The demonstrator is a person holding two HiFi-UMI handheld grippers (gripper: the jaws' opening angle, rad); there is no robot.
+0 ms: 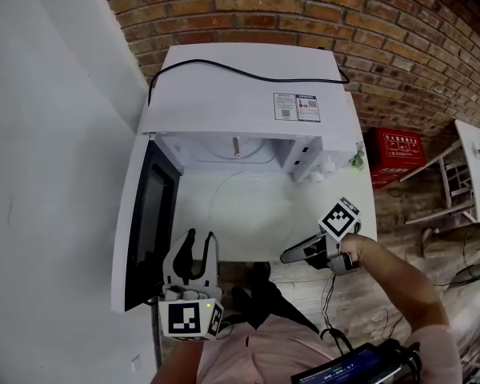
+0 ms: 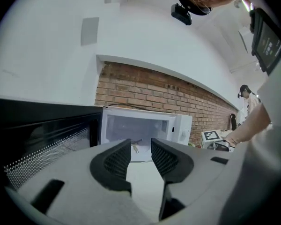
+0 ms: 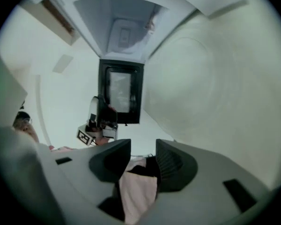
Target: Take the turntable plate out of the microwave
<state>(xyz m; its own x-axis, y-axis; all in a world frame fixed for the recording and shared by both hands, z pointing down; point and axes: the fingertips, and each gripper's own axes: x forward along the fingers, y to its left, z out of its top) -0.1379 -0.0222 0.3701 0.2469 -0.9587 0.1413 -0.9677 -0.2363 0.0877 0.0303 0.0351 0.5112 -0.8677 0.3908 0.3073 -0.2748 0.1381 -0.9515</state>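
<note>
Just ahead of the right tongs [image 1: 292,254], between them and the left tongs [image 1: 198,238], the glass turntable plate [image 1: 252,210] lies on the table [image 1: 194,202], outside the microwave [image 1: 240,82]. Both tongs gape, empty. Removal looks done; next, withdraw without nudging its rim.

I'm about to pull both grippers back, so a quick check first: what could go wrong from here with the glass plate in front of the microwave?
1. The glass plate seems to lie near the front edge of the table. The open right gripper is just beside its rim, so a sideways swing might push it off.
2. Clear glass on white is faint, so its rim is easy to misjudge.
3. The open door stands close to the left gripper and could be bumped.
</note>
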